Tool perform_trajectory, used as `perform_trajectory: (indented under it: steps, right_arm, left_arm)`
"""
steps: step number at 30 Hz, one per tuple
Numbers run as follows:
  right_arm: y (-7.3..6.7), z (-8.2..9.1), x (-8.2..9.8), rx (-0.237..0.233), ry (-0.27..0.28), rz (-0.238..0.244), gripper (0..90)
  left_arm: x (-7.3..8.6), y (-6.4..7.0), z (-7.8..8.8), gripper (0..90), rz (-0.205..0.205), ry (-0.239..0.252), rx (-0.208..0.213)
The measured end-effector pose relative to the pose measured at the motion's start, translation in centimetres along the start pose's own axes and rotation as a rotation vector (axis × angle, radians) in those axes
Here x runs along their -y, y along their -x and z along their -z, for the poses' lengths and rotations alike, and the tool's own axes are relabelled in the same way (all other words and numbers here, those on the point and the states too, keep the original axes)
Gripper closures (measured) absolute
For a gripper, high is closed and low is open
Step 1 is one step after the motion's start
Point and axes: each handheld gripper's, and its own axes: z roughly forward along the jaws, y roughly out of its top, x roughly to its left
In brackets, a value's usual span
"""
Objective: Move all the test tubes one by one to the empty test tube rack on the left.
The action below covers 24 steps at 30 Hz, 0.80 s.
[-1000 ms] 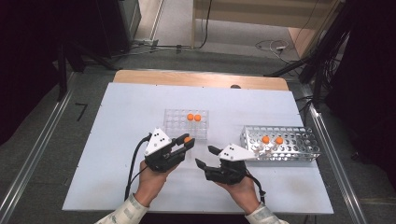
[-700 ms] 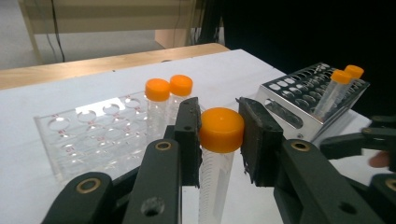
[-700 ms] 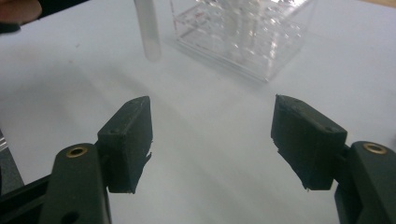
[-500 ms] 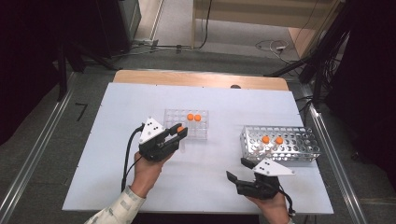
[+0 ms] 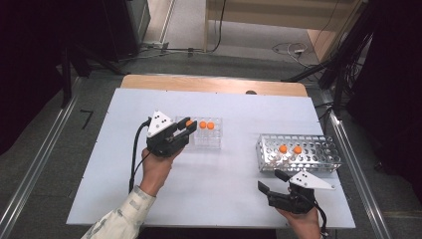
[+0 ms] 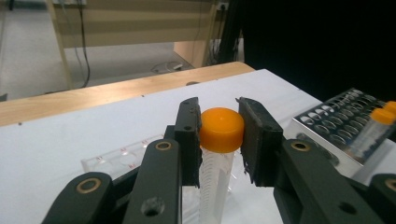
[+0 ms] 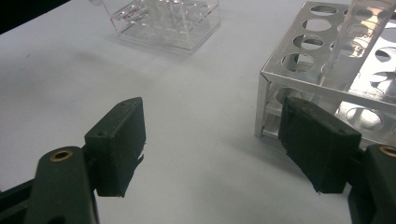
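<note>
- One tube (image 6: 215,182), orange cap (image 6: 221,129) up, stands upright between the black pads of the left gripper (image 5: 185,128), which clamp the cap from both sides; its clear body hangs straight down.
- In the high view the tube rides at the left edge of the clear rack (image 5: 205,135), just beside that rack's two capped tubes (image 5: 206,125); whether its foot is clear of the rack cannot be told.
- The steel rack (image 5: 318,149) lies well apart, to the right across the white table (image 5: 234,179), with two more capped tubes (image 5: 289,149) standing in it.
- The long axis of the held tube is vertical, so any hole, in either rack, would have to be met from straight above.
- The right gripper (image 5: 275,182) sits low at the near right, just in front of the steel rack and nearer to it than the left; its jaws have just been opening and stand wide with nothing between them.
- Faint red marks show on the clear rack in the left gripper view, too small to read; no brand or label can be made out elsewhere.
</note>
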Motion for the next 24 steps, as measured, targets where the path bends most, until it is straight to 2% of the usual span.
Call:
perform_trajectory:
  steps: [4,10,17,24]
  right_arm:
    - [0.0,0.1,0.0,0.002,0.002,0.000,21.7]
    - [0.2,0.3,0.0,0.005,0.011,-0.008,21.7]
    - [0.2,0.4,0.0,0.002,0.015,-0.010,21.8]
    - [0.2,0.4,0.0,0.002,0.015,-0.016,22.0]
  left_arm:
    - [-0.7,-0.4,-0.7,70.4,0.008,0.006,-0.020]
    - [-1.4,-0.6,-2.0,70.4,-0.012,0.011,-0.052]
    - [-1.2,-0.6,-3.3,70.4,-0.038,0.007,-0.080]
    - [-1.1,-1.0,-3.8,70.4,-0.040,0.015,-0.098]
